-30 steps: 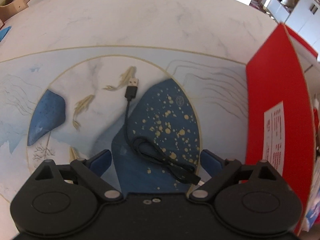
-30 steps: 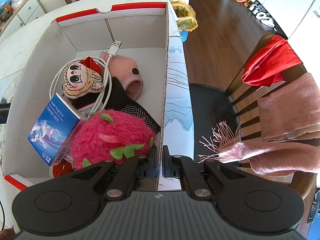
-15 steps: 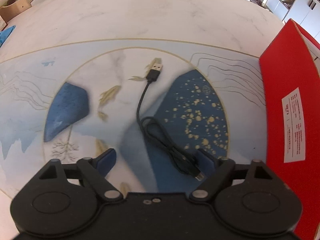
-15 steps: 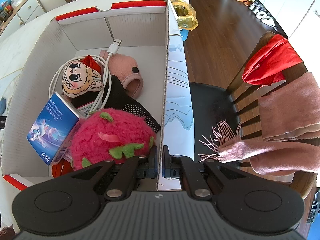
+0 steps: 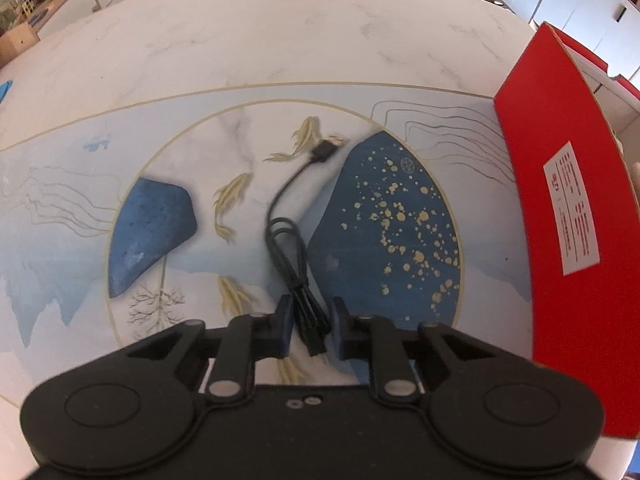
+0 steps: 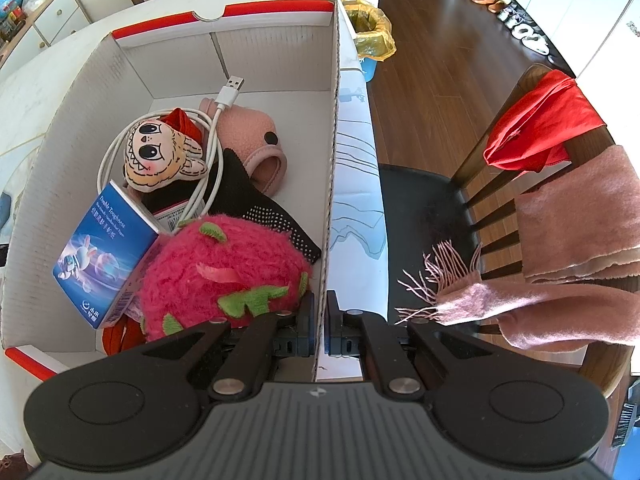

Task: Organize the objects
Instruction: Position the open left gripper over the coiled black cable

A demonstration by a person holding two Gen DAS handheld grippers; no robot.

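Left hand-held gripper is closing on the black cable, bundled end right between its jaws, long axis running straight ahead to the plug on the worktop. Right hand-held gripper is pinching the box wall; only its view shows the toys inside

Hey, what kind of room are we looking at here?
Probably a home dining area: a marble-look table with a painted mat, wooden chairs draped with scarves, and shoes lined along white cabinets.
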